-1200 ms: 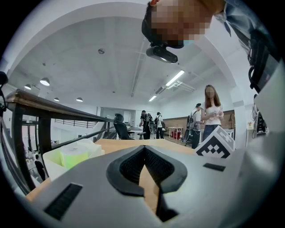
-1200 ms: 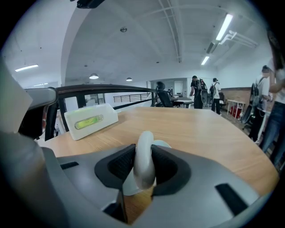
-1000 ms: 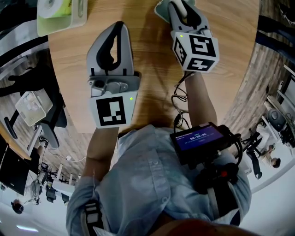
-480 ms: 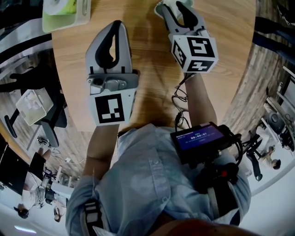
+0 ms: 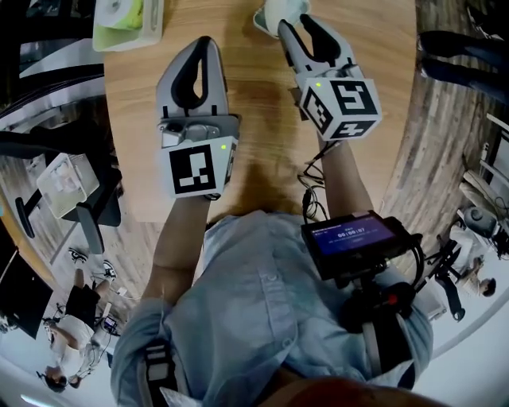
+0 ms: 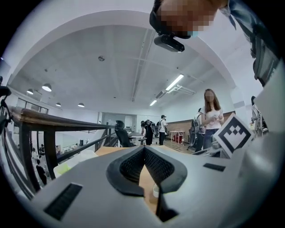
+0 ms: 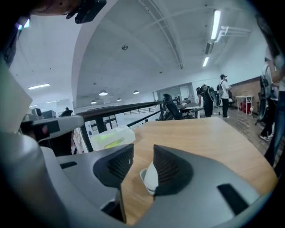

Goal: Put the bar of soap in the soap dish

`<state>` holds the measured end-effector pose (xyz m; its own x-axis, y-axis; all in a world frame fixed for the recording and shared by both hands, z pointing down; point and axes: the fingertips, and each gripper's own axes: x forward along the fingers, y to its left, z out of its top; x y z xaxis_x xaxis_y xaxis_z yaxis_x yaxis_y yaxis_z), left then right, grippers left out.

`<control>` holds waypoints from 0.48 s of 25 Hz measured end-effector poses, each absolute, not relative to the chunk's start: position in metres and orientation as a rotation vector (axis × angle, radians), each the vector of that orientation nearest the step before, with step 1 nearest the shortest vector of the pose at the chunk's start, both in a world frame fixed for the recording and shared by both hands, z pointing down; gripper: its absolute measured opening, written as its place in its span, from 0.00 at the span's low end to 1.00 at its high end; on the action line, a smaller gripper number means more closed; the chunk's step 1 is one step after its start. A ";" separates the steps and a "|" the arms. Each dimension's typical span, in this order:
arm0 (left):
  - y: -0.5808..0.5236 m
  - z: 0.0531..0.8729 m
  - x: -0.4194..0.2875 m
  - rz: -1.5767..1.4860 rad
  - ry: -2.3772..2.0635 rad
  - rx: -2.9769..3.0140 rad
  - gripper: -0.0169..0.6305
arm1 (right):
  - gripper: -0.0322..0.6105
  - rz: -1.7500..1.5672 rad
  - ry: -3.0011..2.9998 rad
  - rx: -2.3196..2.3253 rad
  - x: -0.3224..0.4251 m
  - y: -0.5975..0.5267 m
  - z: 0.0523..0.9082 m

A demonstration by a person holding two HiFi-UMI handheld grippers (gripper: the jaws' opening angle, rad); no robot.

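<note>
A white bar of soap (image 7: 151, 178) lies in a small white soap dish (image 7: 142, 173) on the wooden table (image 5: 262, 127). In the head view the soap dish (image 5: 266, 17) shows just past the tips of my right gripper (image 5: 296, 24). That right gripper (image 7: 143, 153) hangs above the dish; its jaws have just been opening wide, then eased in a little, and nothing is between them. My left gripper (image 5: 203, 44) hovers over the table to the left, shut and empty. In the left gripper view the left gripper (image 6: 143, 150) has its pads meeting at the tips.
A clear plastic box (image 5: 127, 20) with something yellow-green inside stands at the table's far left corner; the same box (image 7: 109, 137) shows left of the dish. The table's right edge (image 5: 413, 79) drops to a wood-look floor. People stand far off in the room.
Both grippers have risen off the table. The right gripper has come up and back from the soap dish, which stays on the table with the soap in it.
</note>
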<state>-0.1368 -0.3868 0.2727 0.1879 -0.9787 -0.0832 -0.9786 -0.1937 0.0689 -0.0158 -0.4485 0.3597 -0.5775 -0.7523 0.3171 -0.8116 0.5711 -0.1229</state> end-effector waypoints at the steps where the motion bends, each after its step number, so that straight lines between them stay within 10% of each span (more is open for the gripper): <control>1: -0.386 0.271 -0.136 -0.174 -1.997 2.434 0.04 | 0.27 0.376 -2.593 1.301 -0.016 -0.444 0.354; 12: -0.384 0.286 -0.154 -0.107 -2.044 2.426 0.04 | 0.06 0.318 -2.714 1.296 -0.019 -0.409 0.328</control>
